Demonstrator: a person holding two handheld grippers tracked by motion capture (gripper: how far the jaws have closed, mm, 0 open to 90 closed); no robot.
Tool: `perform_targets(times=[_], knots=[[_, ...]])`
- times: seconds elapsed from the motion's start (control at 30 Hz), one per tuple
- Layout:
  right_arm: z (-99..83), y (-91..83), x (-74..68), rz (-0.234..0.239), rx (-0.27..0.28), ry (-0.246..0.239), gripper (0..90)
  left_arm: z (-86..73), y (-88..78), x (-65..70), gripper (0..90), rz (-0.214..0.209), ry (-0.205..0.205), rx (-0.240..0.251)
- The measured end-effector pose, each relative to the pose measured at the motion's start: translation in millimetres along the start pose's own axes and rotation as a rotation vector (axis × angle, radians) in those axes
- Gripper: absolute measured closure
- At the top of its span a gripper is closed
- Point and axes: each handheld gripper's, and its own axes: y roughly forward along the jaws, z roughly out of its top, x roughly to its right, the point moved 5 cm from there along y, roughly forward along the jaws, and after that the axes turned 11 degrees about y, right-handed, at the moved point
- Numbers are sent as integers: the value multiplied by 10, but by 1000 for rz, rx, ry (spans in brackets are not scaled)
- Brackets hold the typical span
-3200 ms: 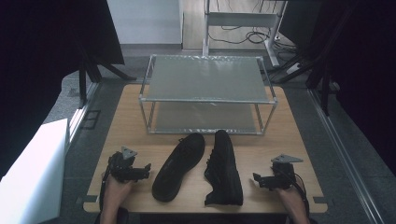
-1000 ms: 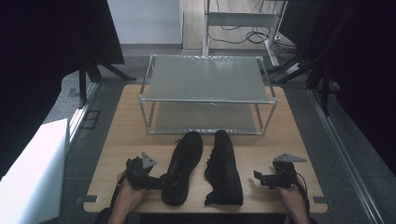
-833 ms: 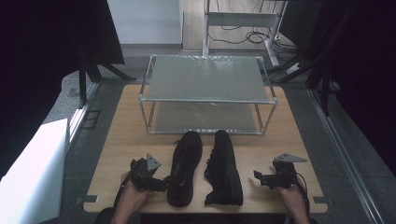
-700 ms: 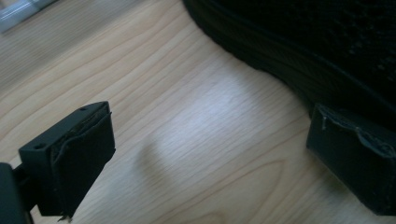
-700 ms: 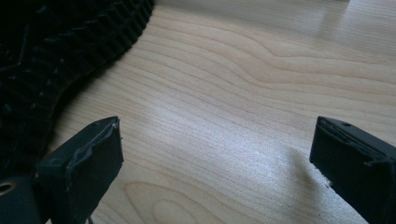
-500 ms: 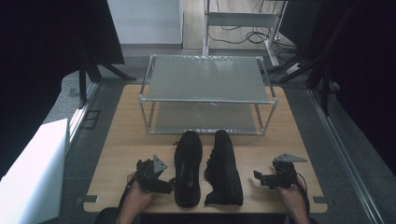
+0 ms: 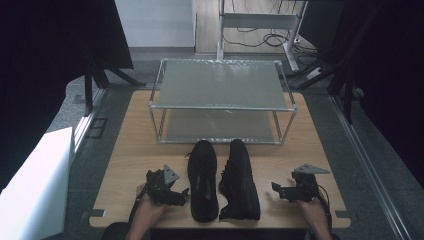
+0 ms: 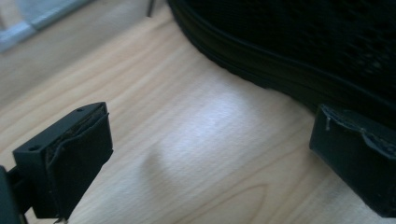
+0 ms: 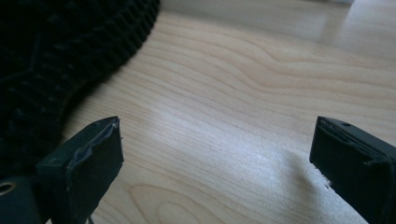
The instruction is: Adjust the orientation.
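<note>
Worktop (image 7: 135, 155) of pale wood grain carries everything you are working with, and the two-tier metal rack (image 7: 222, 102) at its far side is your landmark. Just in front of that rack lie two black shoes side by side, toes toward it: the left shoe (image 7: 202, 180) and the right shoe (image 7: 239, 180). Your left gripper (image 7: 182, 194) sits at the left shoe's outer edge, fingers (image 8: 74, 158) spread, one touching the sole. Your right gripper (image 7: 276, 189) rests beside the right shoe, fingers spread on bare wood. Grey floor (image 7: 85, 115) and dark curtains (image 7: 55, 45) flank the rack.
</note>
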Motion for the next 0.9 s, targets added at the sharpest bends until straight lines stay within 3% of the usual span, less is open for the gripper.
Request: perform_targets(times=[0.27, 0.43, 0.63, 0.9], knots=[[98, -56, -126, 50, 6, -23, 0, -100, -45, -186, 0, 10, -104, 30], [232, -118, -249, 86, 20, -32, 0, -121, -57, -227, 0, 8, -128, 39], [366, -144, -391, 124, 9, -26, 0, -117, -50, -218, 0, 4, -120, 45], [539, -60, -690, 121, -7, -65, 0, -128, -42, -219, 0, 6, -113, 35]])
